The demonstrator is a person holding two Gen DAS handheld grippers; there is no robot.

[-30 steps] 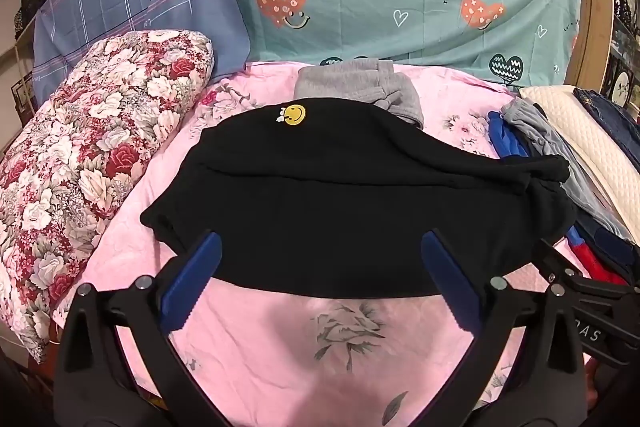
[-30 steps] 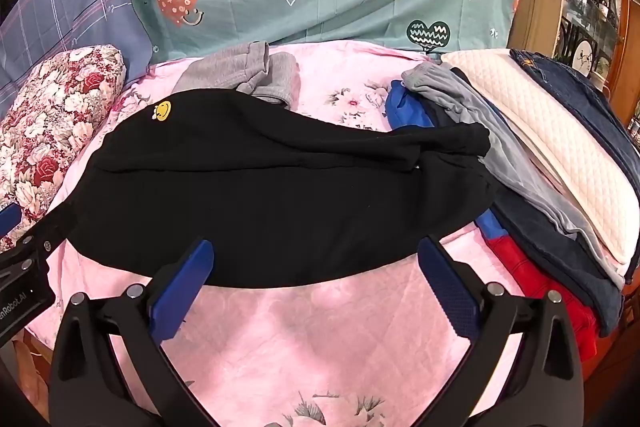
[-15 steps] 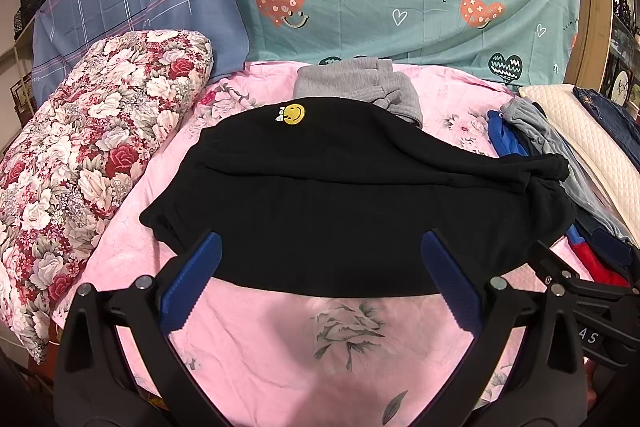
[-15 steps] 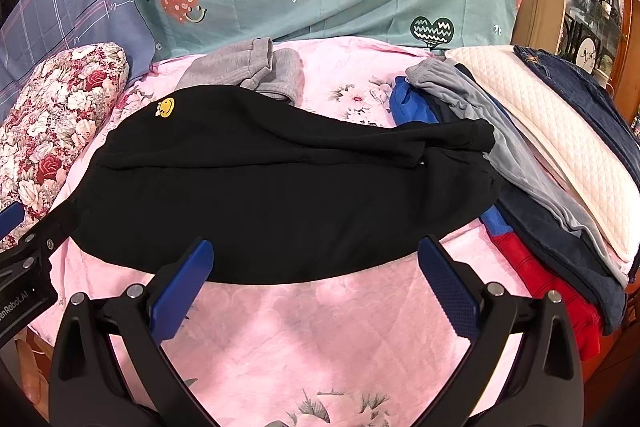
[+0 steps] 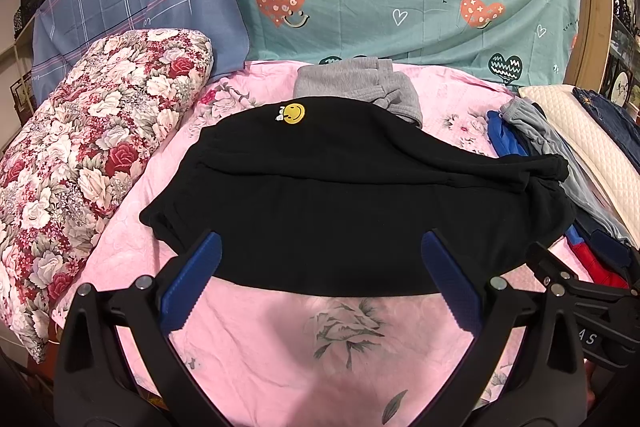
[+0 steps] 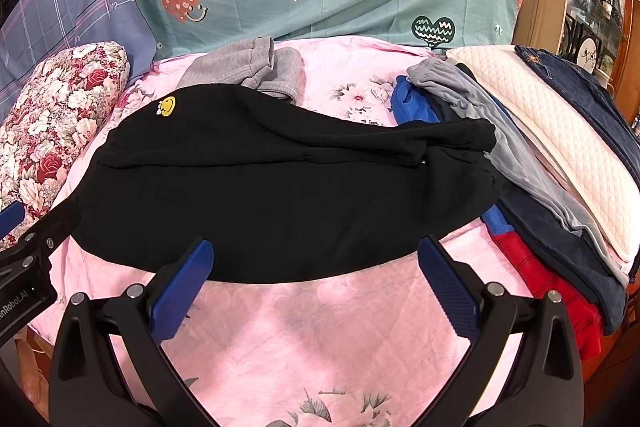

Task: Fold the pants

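On the pink flower-printed bedsheet (image 5: 344, 359) we see the black soft-knit pants (image 5: 352, 203) lying flat and lengthwise, one leg folded over the other, a yellow smiley patch (image 5: 294, 113) near their far left edge. To the left rests a red-and-white rose-patterned pillow (image 5: 80, 163). Beyond the pants lies a crumpled grey sweat garment (image 5: 360, 85), touching their far edge. Our left gripper (image 5: 320, 287) hangs just over the near hem with its blue-padded jaws spread wide, holding nothing. Our right gripper (image 6: 316, 287) does the same beside it, jaws wide apart and empty. At the right sits a stack of folded clothes (image 6: 560, 187), blue, grey, red and denim, with a white quilted cushion (image 6: 560, 123) on it; the pants' cuffs overlap its edge.
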